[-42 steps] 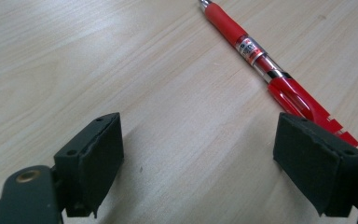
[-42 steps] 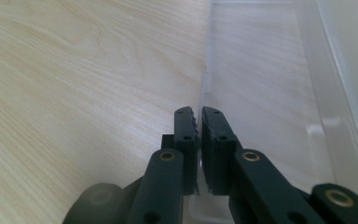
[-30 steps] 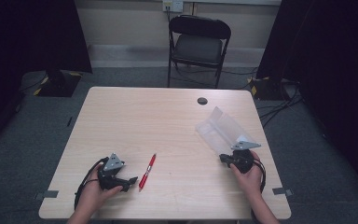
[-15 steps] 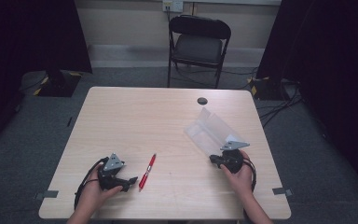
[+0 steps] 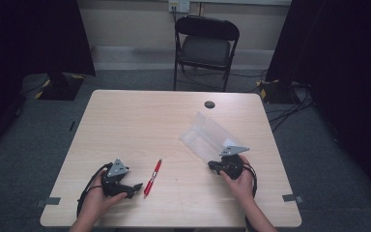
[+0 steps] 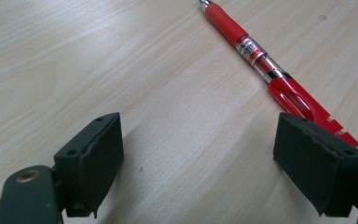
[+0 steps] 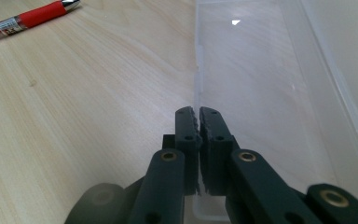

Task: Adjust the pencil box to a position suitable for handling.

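**A:** What lies on the desk (image 5: pixel 140 121), and where are the two grippers?

**B:** A pale wooden desk seen from above. The left gripper (image 5: pixel 134 186) sits near the person's edge, held in the left hand (image 5: pixel 99 200). Its jaws are released, spread wide apart with bare wood between them. A red pen (image 6: pixel 272 74) lies just beyond the jaw that shows at the right of the left gripper view, running away from it at a slant; the pen's near end passes close by that jaw's tip. Whether they touch I cannot tell.

**A:** And the other gripper?

**B:** The right gripper (image 7: pixel 198 116) is held in the right hand (image 5: pixel 241 181). Its jaws are clenched, and the thin wall of a clear plastic case (image 7: pixel 261 88) runs straight into the seam between them, so they are grasping the near edge of the case. The case stretches ahead of the jaws and to their right in the right gripper view, lying open and flat on the desk. From above, the case (image 5: pixel 207 135) extends away from the jaws towards the far side of the desk.

**A:** How do the pen and the case sit to each other?

**B:** Well apart. In the right gripper view the pen (image 7: pixel 25 21) lies far ahead and to the left of the clenched jaws.

**A:** Anything else?

**B:** A black folding chair (image 5: pixel 205 46) stands beyond the desk's far edge.
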The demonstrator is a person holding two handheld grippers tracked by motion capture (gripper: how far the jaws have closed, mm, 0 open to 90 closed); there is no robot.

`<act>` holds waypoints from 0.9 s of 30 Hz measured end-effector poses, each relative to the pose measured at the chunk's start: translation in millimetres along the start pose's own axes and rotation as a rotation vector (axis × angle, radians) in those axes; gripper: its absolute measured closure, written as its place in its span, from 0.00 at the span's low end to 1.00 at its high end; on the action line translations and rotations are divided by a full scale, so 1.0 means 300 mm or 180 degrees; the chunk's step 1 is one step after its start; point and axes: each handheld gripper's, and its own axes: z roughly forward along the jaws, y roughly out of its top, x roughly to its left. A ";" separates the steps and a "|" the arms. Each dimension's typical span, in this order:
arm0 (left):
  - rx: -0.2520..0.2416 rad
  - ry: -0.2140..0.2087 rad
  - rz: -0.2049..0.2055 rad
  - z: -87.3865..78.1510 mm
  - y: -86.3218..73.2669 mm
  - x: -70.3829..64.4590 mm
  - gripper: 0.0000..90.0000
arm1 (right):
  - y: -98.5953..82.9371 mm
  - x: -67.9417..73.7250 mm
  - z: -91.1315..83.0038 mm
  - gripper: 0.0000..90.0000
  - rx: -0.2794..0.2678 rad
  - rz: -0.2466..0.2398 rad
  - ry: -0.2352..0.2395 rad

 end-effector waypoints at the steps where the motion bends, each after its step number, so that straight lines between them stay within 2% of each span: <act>1: -0.0003 0.0002 0.0001 0.000 0.000 0.000 0.17 | 0.001 0.002 0.001 0.97 -0.0002 0.0004 0.0023; 18: 0.0003 0.0008 0.0028 -0.001 0.001 0.002 0.17 | 0.008 0.012 0.012 0.97 0.0002 -0.0018 0.0057; 27: -0.0003 0.0001 0.0000 0.000 0.000 0.000 0.17 | 0.024 0.023 0.032 0.97 0.0004 -0.0042 0.0071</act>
